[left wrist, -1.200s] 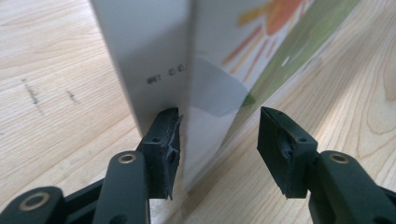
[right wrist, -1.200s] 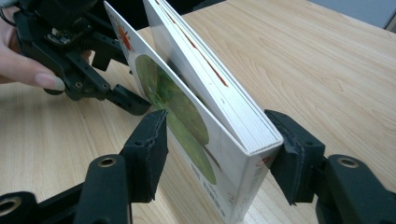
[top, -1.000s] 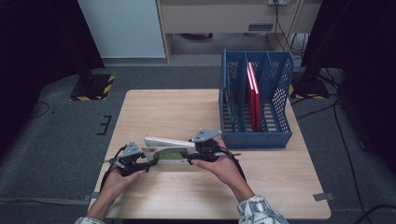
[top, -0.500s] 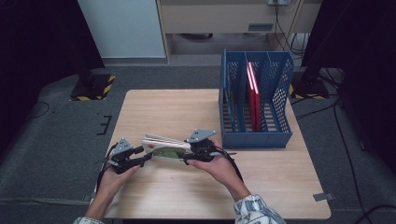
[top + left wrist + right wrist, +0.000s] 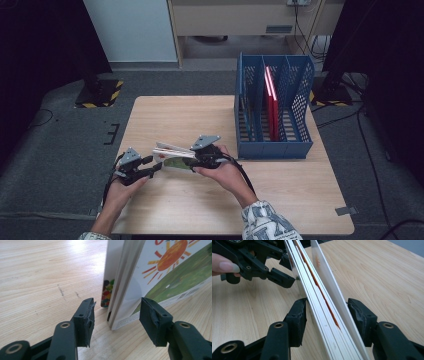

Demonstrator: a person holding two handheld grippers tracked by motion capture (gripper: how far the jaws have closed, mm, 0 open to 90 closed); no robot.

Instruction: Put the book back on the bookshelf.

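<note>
Picture book (image 5: 172, 156): stiff board pages, light, glossy, slippery; covers splay. Right tongs (image 5: 327, 315) closing on page block, holding edge. Left tongs (image 5: 116, 320) just opening, pads clear of corner. Grip near spine.

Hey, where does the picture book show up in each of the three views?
High view: the book sits lower middle, between the two grippers.
Left gripper view: upper right, standing on edge, sun on its cover.
Right gripper view: centre, page edges running up between the jaws.
Shared landmark: the wooden table.
</note>
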